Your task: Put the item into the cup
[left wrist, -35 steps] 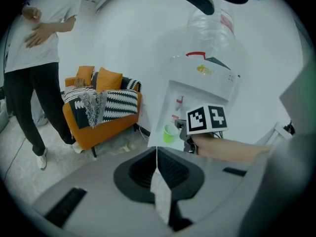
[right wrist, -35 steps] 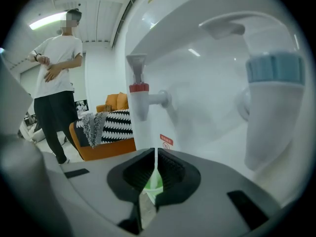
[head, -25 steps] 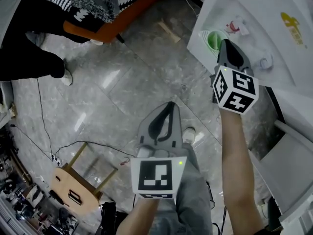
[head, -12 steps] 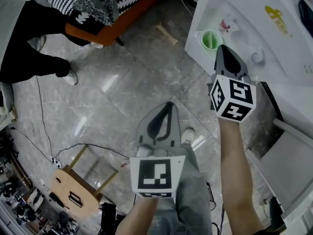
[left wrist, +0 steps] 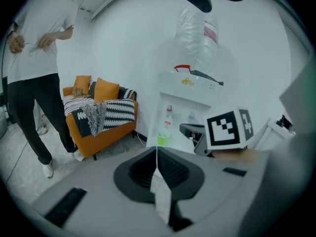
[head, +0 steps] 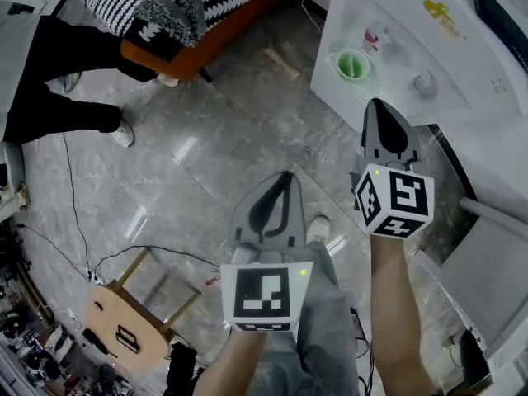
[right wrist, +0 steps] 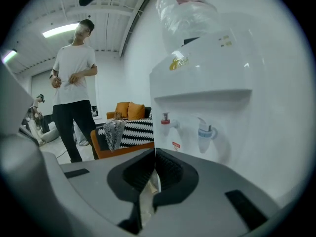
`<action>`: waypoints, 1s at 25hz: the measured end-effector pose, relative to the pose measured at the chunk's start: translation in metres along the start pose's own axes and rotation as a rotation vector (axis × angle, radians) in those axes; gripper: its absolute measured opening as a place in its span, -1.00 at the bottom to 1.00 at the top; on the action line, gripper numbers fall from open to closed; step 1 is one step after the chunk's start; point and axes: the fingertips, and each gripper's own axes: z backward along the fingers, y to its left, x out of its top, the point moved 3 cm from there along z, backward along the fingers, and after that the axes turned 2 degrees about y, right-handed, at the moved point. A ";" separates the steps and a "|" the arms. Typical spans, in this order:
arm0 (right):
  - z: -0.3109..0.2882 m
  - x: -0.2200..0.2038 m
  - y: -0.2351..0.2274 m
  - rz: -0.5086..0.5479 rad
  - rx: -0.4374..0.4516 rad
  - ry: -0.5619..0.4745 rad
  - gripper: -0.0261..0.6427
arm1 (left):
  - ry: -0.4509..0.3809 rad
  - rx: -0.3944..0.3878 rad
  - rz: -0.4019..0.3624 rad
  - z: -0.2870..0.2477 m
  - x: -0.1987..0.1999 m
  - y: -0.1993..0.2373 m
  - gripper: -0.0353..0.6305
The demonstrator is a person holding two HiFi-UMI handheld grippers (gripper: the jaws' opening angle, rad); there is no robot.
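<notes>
A green cup (head: 353,64) stands on the drip ledge of a white water dispenser (head: 396,81), below its taps. My right gripper (head: 378,106) is shut, held in the air just short of the ledge and a little right of the cup. Nothing shows between its jaws. Lower in the head view, my left gripper (head: 285,176) is also shut over the floor, well back from the dispenser. From the left gripper view the cup (left wrist: 163,138) lies straight ahead past the shut left gripper (left wrist: 157,149). The right gripper (right wrist: 154,151) faces the red tap (right wrist: 167,121) and blue tap (right wrist: 204,131). No loose item is visible.
An orange sofa (head: 206,31) with striped cushions stands at the far side of the grey tiled floor (head: 206,155). A person in dark trousers (head: 58,81) stands at the left. A wooden stool (head: 124,320) and a cable (head: 74,213) lie at lower left. A water bottle (left wrist: 197,31) tops the dispenser.
My right gripper has drawn back from the green cup and the ledge, toward me. The left gripper has hardly moved. Both have stayed shut.
</notes>
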 end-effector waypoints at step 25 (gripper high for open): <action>0.196 0.134 0.056 -0.033 0.025 -0.103 -0.89 | -0.143 -0.053 -0.085 0.117 0.098 -0.042 -0.85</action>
